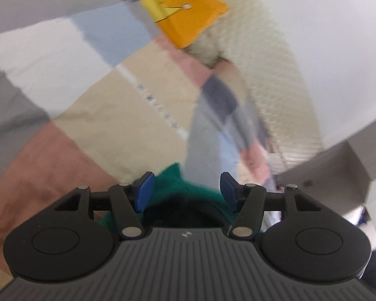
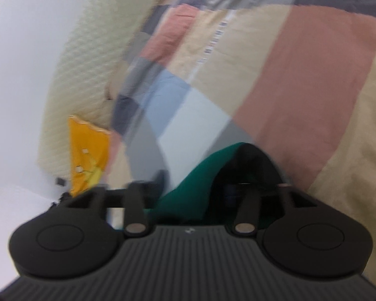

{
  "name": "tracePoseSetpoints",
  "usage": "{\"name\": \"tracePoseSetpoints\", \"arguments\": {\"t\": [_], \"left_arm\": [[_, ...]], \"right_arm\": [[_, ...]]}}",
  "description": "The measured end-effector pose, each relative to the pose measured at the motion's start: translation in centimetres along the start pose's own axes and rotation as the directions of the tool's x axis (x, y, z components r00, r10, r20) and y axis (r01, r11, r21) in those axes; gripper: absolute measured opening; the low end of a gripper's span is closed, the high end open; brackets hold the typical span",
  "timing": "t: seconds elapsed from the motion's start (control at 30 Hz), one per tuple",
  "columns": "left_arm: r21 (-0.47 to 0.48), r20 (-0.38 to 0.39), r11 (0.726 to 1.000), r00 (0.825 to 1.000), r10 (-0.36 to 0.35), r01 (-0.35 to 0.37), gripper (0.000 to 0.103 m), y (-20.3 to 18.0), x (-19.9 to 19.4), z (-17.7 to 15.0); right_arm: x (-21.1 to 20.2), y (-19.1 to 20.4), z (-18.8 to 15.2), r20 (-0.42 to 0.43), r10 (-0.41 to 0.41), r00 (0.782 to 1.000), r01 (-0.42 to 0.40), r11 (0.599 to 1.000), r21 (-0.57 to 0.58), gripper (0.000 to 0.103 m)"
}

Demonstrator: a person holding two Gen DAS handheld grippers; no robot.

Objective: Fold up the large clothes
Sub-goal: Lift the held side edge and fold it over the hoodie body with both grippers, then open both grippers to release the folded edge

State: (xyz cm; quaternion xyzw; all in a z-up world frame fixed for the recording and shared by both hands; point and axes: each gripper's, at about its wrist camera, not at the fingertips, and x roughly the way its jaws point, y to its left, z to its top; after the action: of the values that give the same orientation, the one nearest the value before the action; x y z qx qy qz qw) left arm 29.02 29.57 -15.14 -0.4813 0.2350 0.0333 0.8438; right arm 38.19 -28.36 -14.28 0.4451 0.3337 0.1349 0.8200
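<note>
Patchwork bedding in beige, pink, pale blue and grey fills the left wrist view, blurred throughout; beyond it runs a cream quilted cover against a white wall. On the far part of the bed lies a yellow-orange cloth with two pale buttons. My left gripper stands with its blue pads apart. Between and just below them lies the green garment, its dark inside showing close to the gripper body. The left pad sits right at the green fabric's edge, the right pad beside it; neither visibly presses on the cloth.

Right wrist view: the same patchwork bedding spreads across the upper right, the quilted cover and white wall at left. The yellow-orange cloth lies at the left, near the wall. My right gripper has its two arms spread wide; the fingertips are blurred or covered. The green garment bulges up between the arms, a dark hollow on its right side hiding the right finger. Whether the pads touch it I cannot tell.
</note>
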Motion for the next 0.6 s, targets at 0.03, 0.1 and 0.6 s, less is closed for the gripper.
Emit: {"name": "tracePoseSetpoints", "arguments": {"t": [0.03, 0.1, 0.6], "left_arm": [[0.018, 0.002, 1.000, 1.000, -0.016, 0.016, 0.067, -0.5, -0.5, -0.2], [0.079, 0.005, 0.996, 0.999, -0.033, 0.032, 0.069, -1.6, -1.5, -0.7], [0.183, -0.018, 0.967, 0.983, 0.182, -0.175, 0.068, -2.4, -0.7, -2.9]], "right_arm": [[-0.6, 0.4, -0.2, 0.008, 0.019, 1.000, -0.019, 1.000, -0.017, 0.078], [-1.9, 1.5, -0.6, 0.028, 0.042, 0.999, -0.040, 0.997, -0.070, 0.078], [0.0, 5.5, -3.1, 0.014, -0.139, 0.990, 0.132, 0.895, -0.427, 0.077]]}}
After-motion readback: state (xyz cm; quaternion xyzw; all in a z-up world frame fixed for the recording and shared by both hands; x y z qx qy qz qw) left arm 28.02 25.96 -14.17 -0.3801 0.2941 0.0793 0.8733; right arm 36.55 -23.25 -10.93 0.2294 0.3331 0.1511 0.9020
